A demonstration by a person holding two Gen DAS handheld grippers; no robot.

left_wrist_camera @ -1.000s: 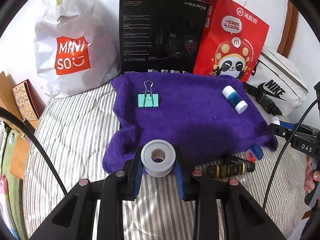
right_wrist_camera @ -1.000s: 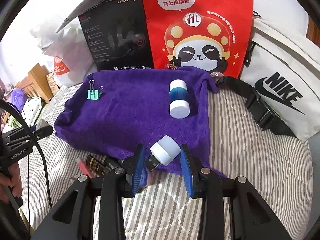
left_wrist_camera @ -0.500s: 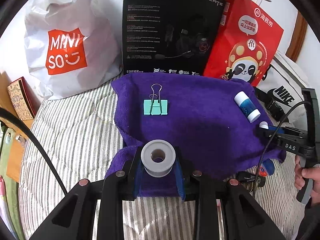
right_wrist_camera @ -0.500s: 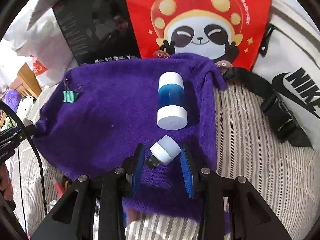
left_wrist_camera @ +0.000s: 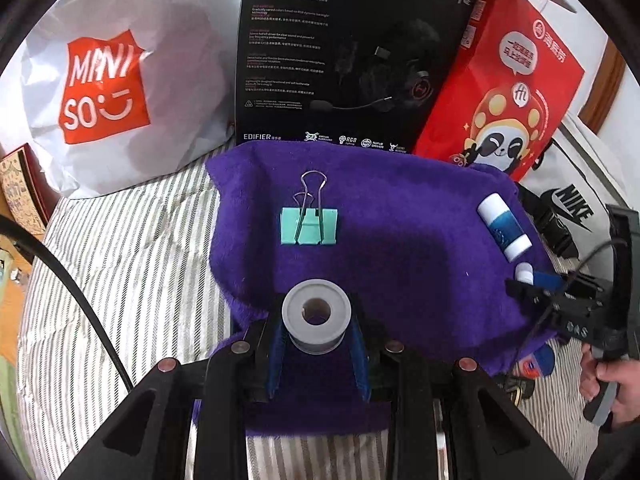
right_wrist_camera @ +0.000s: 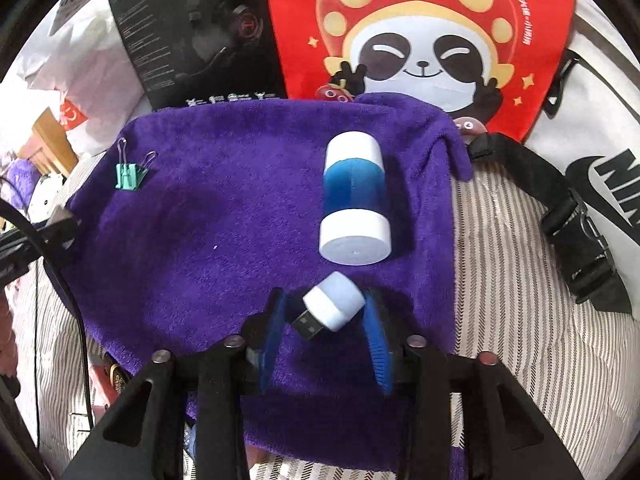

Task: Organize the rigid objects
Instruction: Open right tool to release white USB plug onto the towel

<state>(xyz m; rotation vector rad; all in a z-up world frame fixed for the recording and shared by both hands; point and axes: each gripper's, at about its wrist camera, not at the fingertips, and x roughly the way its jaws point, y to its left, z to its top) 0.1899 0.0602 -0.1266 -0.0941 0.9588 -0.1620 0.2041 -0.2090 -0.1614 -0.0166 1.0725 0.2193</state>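
- Left wrist view, far left: a white MINISO bag (left_wrist_camera: 108,92) fills the upper left of the frame, standing on the striped bedding (left_wrist_camera: 132,264).
- Centre top: a black headset box (left_wrist_camera: 348,60) stands upright behind the purple towel (left_wrist_camera: 400,248), touching its far edge.
- Centre: a teal binder clip (left_wrist_camera: 309,226) lies flat on the towel, its wire handles pointing toward the box.
- Lower centre: the left gripper (left_wrist_camera: 317,344) is narrowed onto a grey tape roll (left_wrist_camera: 317,314); both blue pads press its sides, and its hole faces the camera. It sits over the towel's near edge.
- Right: a blue-and-white tube (left_wrist_camera: 504,226) lies on the towel's right side, below the red panda bag (left_wrist_camera: 504,92).
- Right wrist view, left: the binder clip (right_wrist_camera: 130,174) sits in the towel's upper-left corner.
- Centre: the tube (right_wrist_camera: 355,200) lies lengthwise on the purple towel (right_wrist_camera: 224,240), 1 white cap toward the camera.
- Lower centre: the right gripper (right_wrist_camera: 326,320) grips a small white USB light (right_wrist_camera: 330,308), tilted, its plug pointing lower left, just beside the tube's near cap.
- Right: a white Nike bag (right_wrist_camera: 592,168) with a black strap lies on the bedding at the frame's right edge.
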